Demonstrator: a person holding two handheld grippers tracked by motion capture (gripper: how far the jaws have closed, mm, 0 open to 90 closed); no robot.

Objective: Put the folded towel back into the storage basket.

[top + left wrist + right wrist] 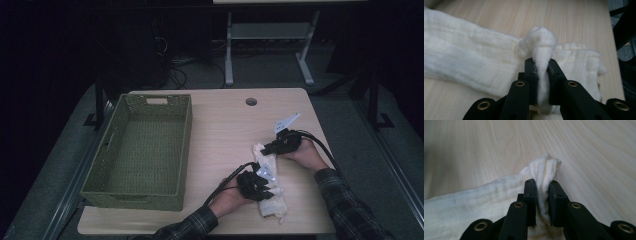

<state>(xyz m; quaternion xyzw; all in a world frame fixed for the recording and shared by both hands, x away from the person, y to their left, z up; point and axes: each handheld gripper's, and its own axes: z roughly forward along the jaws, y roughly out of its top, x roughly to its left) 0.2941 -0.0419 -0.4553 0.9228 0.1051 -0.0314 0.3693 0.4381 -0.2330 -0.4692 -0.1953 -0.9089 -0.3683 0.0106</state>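
Observation:
A cream-white cloth (272, 202) lies folded into a long strip on the right part of the wooden table (225, 130). My left gripper (261, 189) is shut on a bunched fold near the strip's near end. In the left gripper view the black jaws of the left gripper (542, 62) pinch a tuft of the cloth (474, 57) that puffs up above the tips. My right gripper (271, 148) is shut on the far end. In the right gripper view the right gripper (542, 183) squeezes a raised corner of the cloth (474, 202).
A green woven basket (187, 145) stands on the left part of the table, with nothing inside. A round cable hole (251, 101) sits near the table's far edge. A desk frame (229, 55) stands on the floor behind.

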